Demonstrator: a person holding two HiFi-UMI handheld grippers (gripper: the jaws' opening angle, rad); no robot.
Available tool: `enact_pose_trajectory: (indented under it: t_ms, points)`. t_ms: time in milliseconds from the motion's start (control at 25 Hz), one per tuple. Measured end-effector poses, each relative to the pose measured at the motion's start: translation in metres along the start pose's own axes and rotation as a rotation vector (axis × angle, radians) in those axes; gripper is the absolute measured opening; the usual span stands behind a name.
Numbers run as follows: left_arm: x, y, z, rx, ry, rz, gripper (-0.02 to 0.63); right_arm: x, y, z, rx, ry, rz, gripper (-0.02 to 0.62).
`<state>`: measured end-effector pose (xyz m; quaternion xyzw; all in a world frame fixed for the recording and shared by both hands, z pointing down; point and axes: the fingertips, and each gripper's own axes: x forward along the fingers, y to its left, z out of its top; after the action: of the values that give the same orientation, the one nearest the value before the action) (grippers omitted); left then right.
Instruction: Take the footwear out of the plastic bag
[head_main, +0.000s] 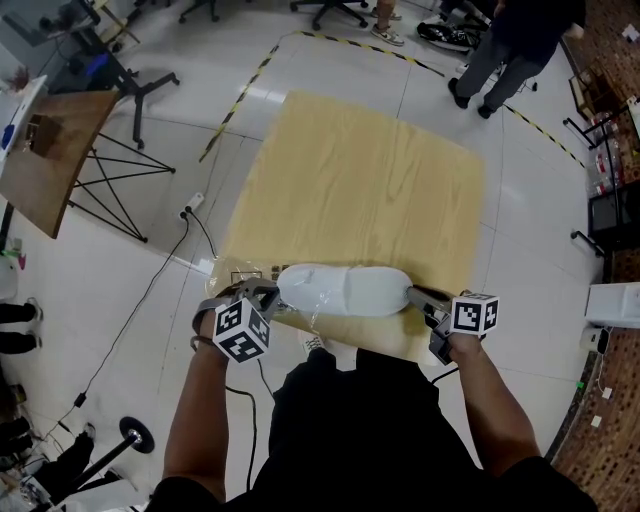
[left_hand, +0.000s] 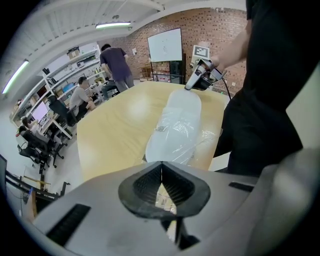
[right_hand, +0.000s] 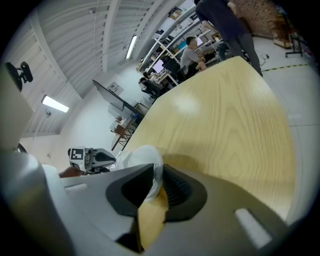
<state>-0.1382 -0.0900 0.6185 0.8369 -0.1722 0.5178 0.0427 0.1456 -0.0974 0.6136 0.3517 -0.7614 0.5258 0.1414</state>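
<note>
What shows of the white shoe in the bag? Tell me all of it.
The white shoe is a smooth, rounded, soft-looking shape, wrapped in a clear, crinkled plastic bag. It lies lengthwise along the near edge of the wooden table. The left gripper is shut on the bag's film at one end. The right gripper clamps the shoe's other end. Sole and finer details cannot be made out.

The right gripper (right_hand: 156, 185) has its jaws pressed on the near end of the white footwear (right_hand: 142, 157), which lies on the pale wooden table (right_hand: 220, 115). At the footwear's far-left end sits the left gripper (right_hand: 92, 159). Beyond the table's far edge, a person stands (right_hand: 225, 20) and another sits (right_hand: 192, 50) at desks.
</note>
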Motion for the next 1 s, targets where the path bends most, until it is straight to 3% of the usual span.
enact_pose_trajectory:
  t_ms: [1000]
  points:
    - [-0.018, 0.025, -0.049, -0.065, 0.084, 0.083, 0.008, -0.003, -0.004, 0.0, -0.024, 0.002, -0.024, 0.061]
